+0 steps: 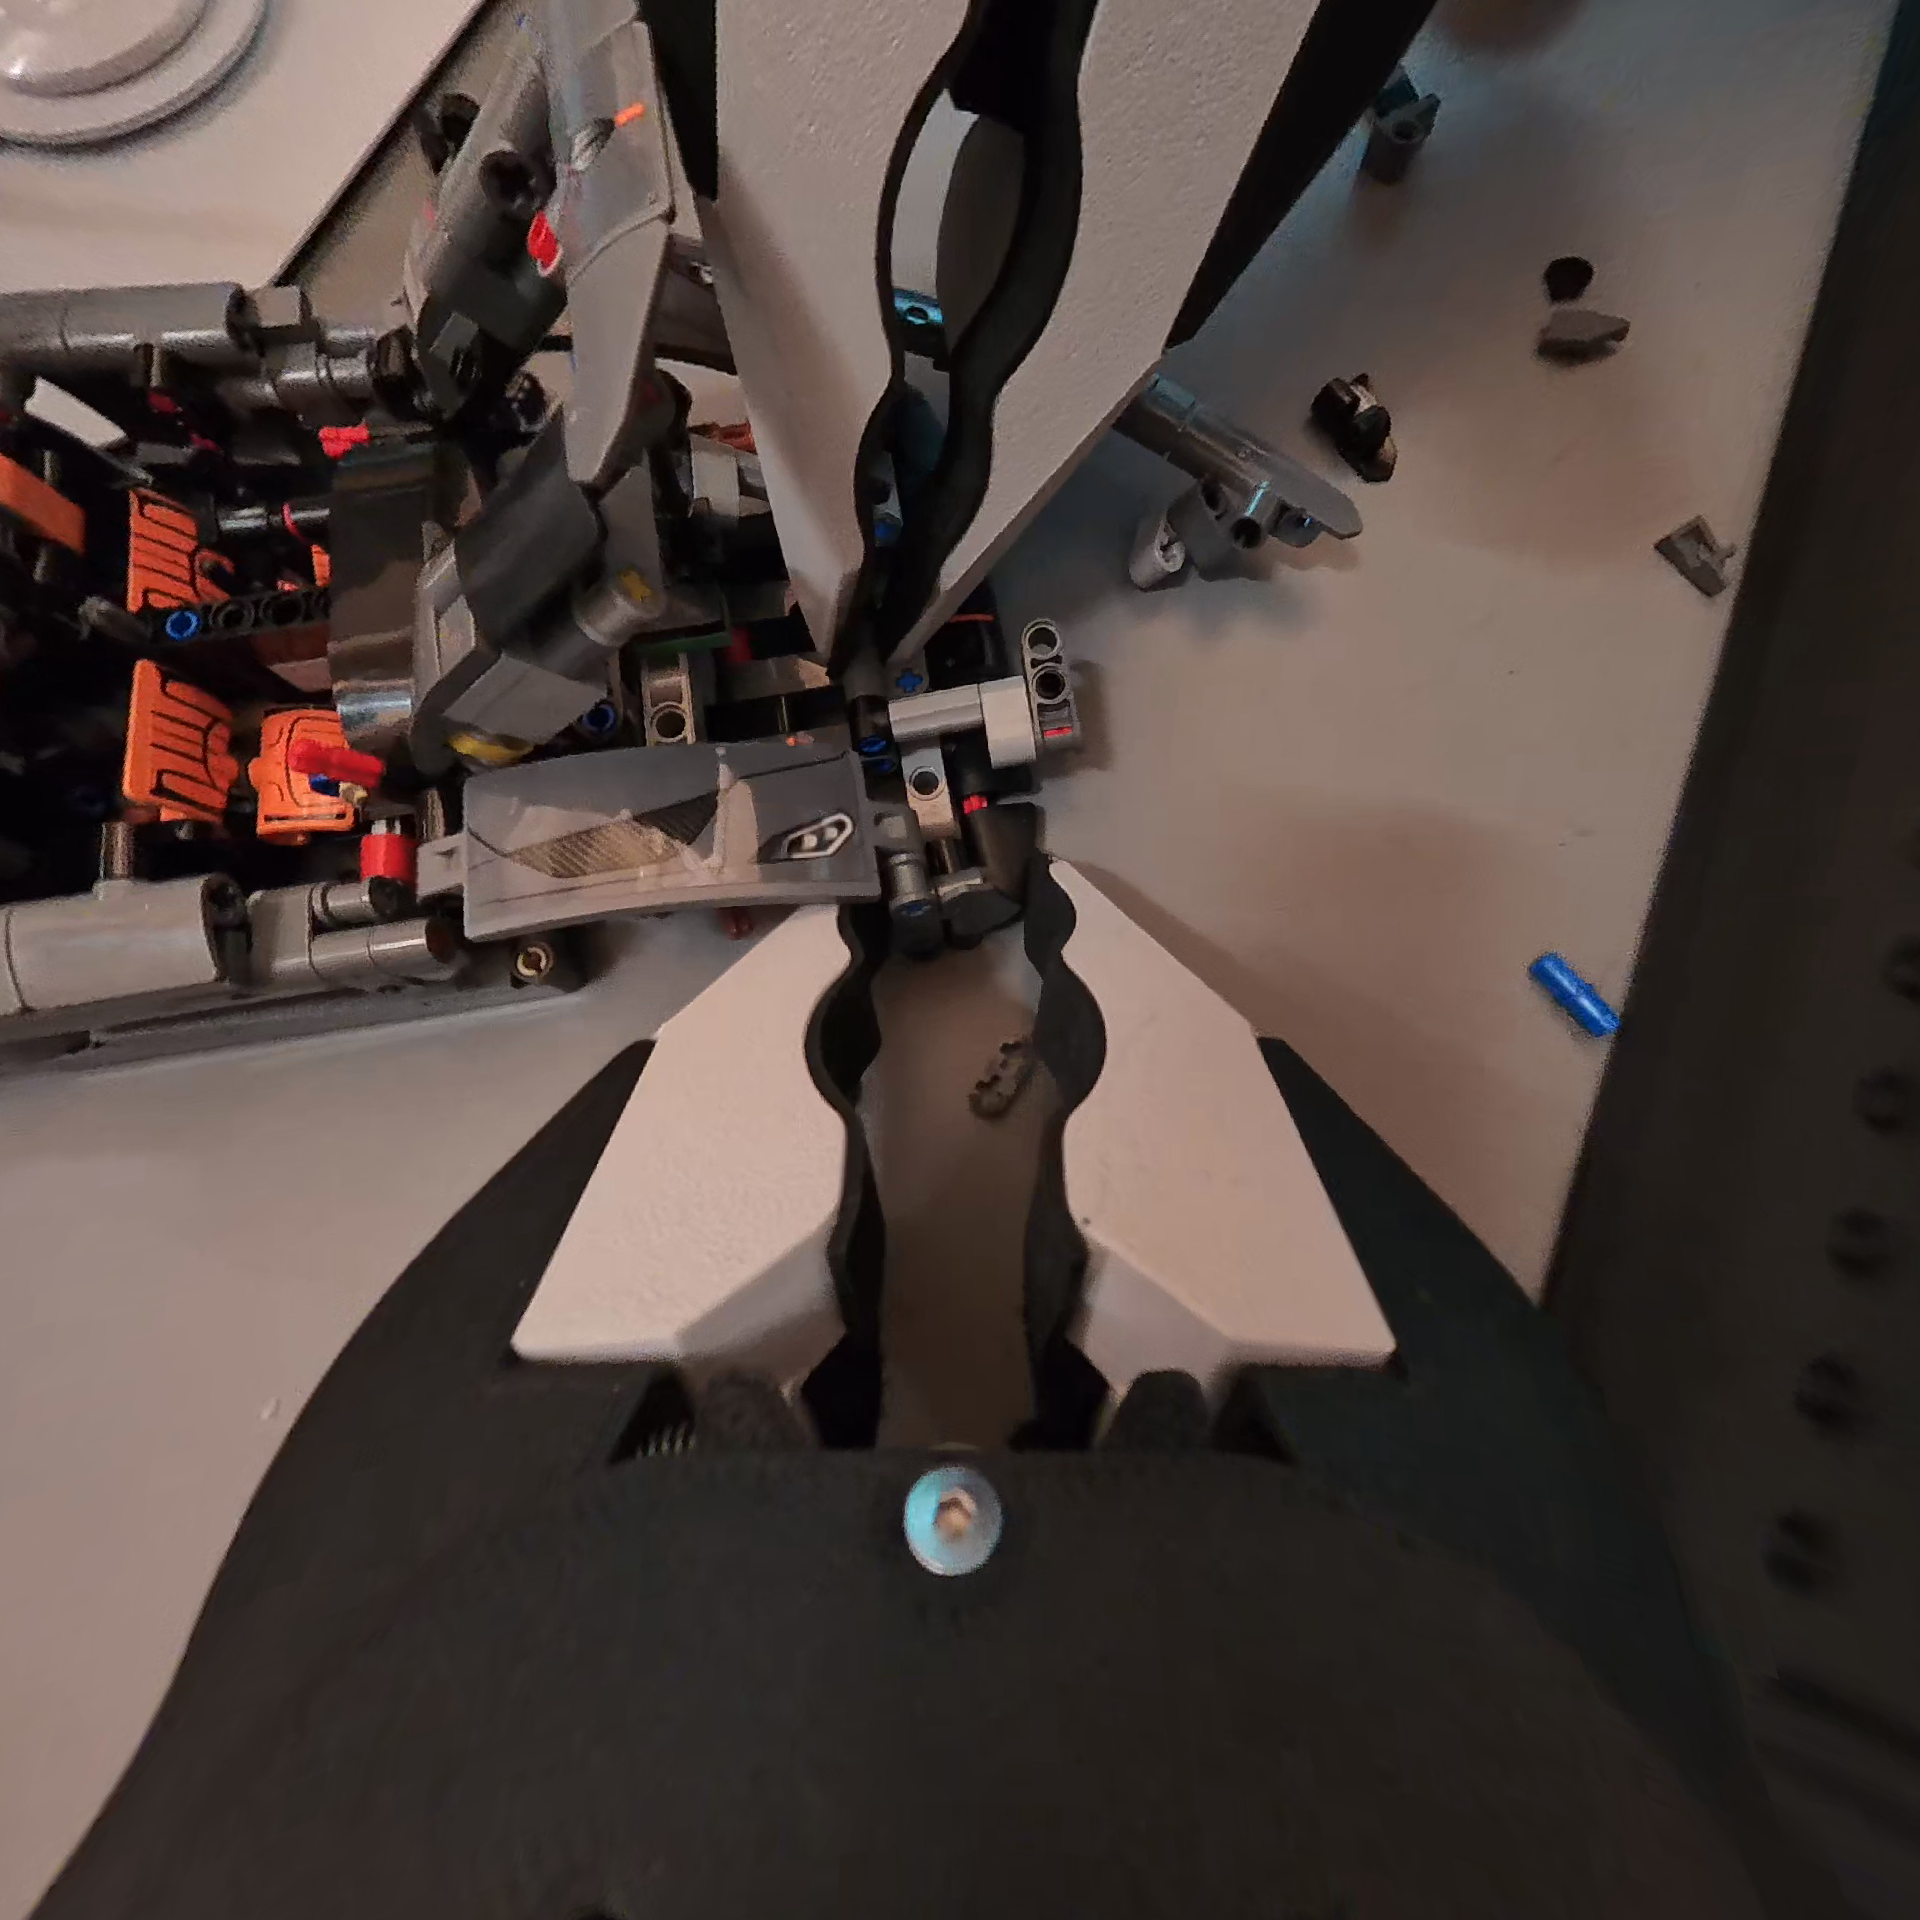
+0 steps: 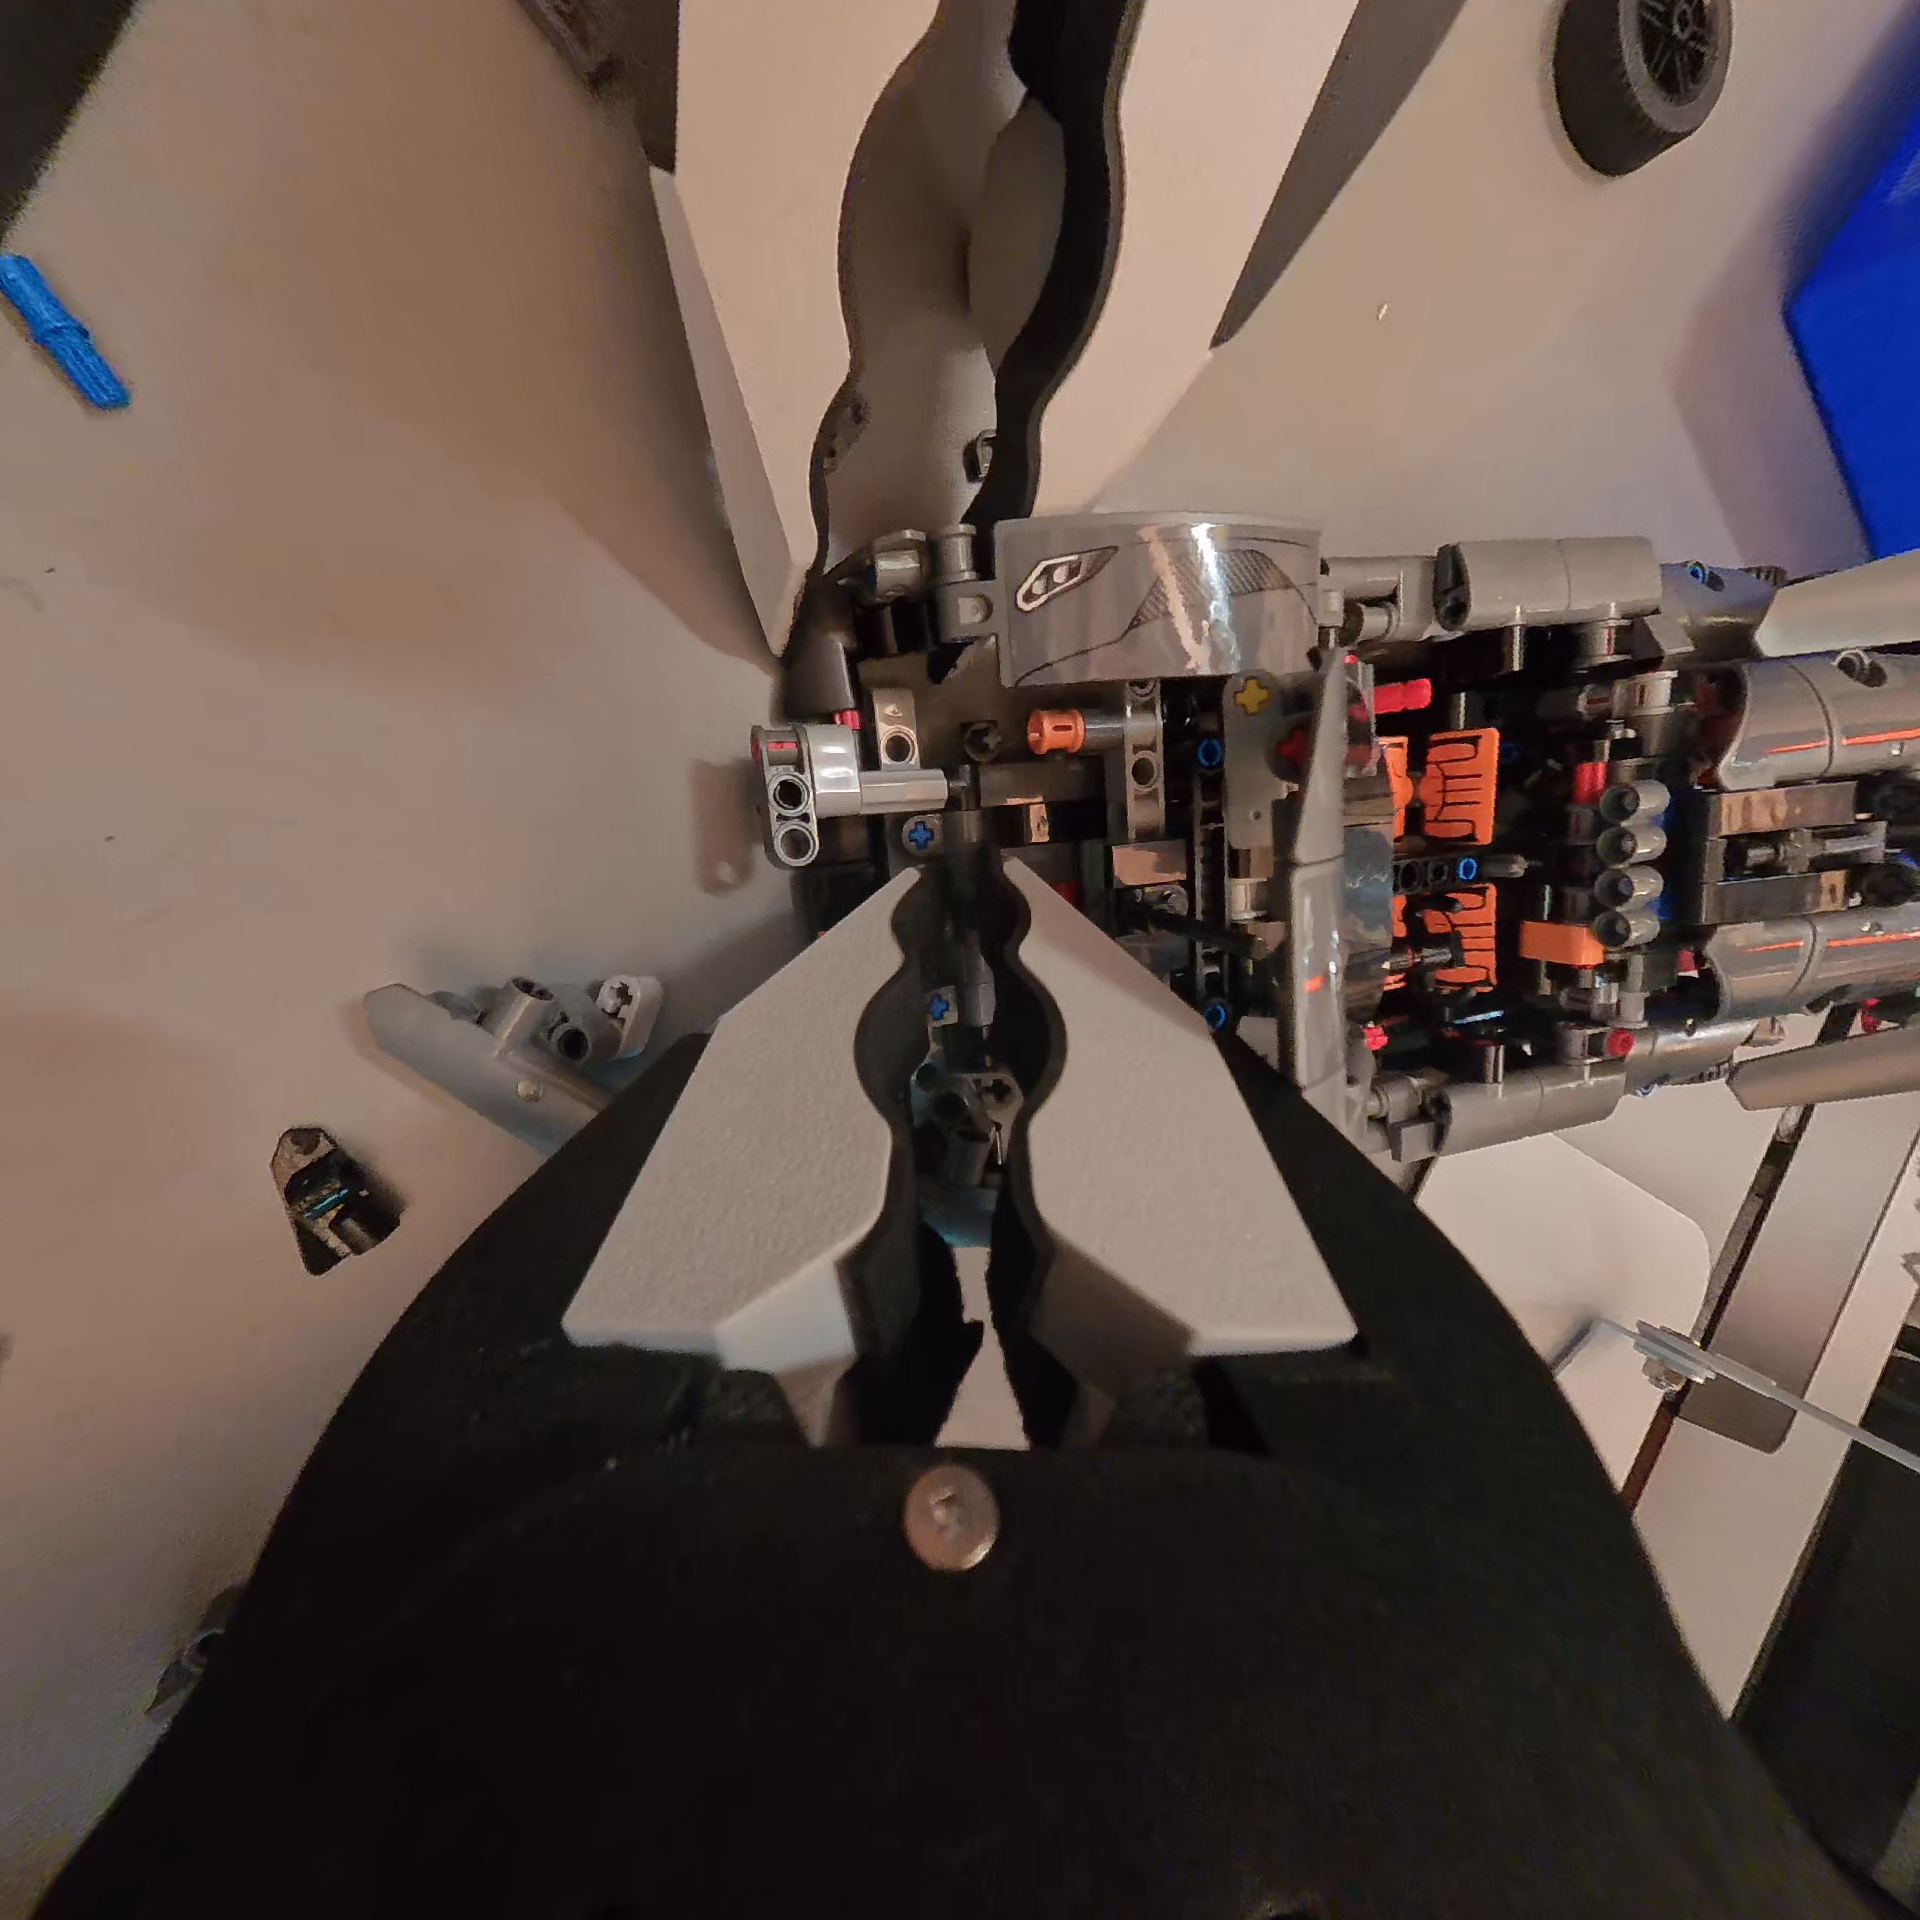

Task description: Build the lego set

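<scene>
A part-built grey, black and orange lego car (image 1: 436,665) lies on the white table, its front end towards both grippers. It also shows in the right wrist view (image 2: 1351,790). My left gripper (image 1: 951,894) is closed on dark grey parts at the car's front corner, beside a curved grey panel (image 1: 665,831). My right gripper (image 2: 961,883) is closed on a dark axle piece (image 2: 971,987) at the middle of the car's front. Each gripper shows from above in the other's view: the right one (image 1: 878,665), the left one (image 2: 894,582).
Loose parts lie on the table: a blue pin (image 1: 1574,994), a grey sub-assembly (image 1: 1236,488), small black pieces (image 1: 1356,426) and grey bits (image 1: 1579,332). A black wheel (image 2: 1642,73) and a blue box (image 2: 1860,343) lie beyond the car. A dark board (image 1: 1766,935) borders the table. Spacing between my two grippers at the tips: around 5 cm. My left tips are roughly 10 cm from the blue pin (image 1: 1574,994).
</scene>
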{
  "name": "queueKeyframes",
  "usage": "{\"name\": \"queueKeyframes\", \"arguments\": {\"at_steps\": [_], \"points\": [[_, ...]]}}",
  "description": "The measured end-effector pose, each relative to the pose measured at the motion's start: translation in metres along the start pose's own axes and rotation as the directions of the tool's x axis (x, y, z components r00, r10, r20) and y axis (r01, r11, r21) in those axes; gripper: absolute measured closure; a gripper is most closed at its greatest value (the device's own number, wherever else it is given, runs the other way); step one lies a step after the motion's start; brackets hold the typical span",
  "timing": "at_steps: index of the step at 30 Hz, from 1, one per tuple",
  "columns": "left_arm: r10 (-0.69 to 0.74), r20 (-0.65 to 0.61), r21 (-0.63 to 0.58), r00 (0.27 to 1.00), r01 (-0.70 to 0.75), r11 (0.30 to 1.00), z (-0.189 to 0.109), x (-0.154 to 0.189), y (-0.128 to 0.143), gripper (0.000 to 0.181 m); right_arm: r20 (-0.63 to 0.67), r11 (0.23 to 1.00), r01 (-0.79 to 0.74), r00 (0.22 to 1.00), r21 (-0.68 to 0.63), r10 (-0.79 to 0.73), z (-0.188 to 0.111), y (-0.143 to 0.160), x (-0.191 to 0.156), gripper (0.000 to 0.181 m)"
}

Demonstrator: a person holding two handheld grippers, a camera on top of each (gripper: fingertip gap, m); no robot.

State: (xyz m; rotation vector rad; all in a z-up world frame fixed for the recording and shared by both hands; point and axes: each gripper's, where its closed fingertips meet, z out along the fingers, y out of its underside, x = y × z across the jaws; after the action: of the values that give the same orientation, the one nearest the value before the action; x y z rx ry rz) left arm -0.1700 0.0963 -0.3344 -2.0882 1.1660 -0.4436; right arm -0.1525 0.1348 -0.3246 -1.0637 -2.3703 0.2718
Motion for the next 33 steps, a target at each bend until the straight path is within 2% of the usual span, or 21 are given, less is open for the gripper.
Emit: {"name": "queueKeyframes", "arguments": {"at_steps": [17,27,31,33], "points": [[-0.034,0.026,-0.001,0.999,0.034,0.999,0.0,0.001,0.0,0.157,0.009,1.0,0.001,1.0,0.006,-0.001,-0.001,-0.001,-0.002,0.176],[-0.002,-0.036,0.0,0.999,0.002,1.0,-0.001,0.002,0.002,0.157,0.011,1.0,0.003,1.0,0.009,-0.003,-0.001,-0.002,-0.004,0.176],[-0.019,-0.089,0.018,0.996,0.021,1.0,-0.011,0.0,0.008,0.157,0.003,1.0,-0.013,1.0,-0.011,0.013,-0.003,0.006,0.0,0.177],[0.006,-0.106,0.005,0.994,-0.005,1.0,-0.001,0.006,0.001,0.156,0.014,1.0,-0.011,1.0,-0.009,0.011,-0.003,0.001,-0.004,0.176]]}}
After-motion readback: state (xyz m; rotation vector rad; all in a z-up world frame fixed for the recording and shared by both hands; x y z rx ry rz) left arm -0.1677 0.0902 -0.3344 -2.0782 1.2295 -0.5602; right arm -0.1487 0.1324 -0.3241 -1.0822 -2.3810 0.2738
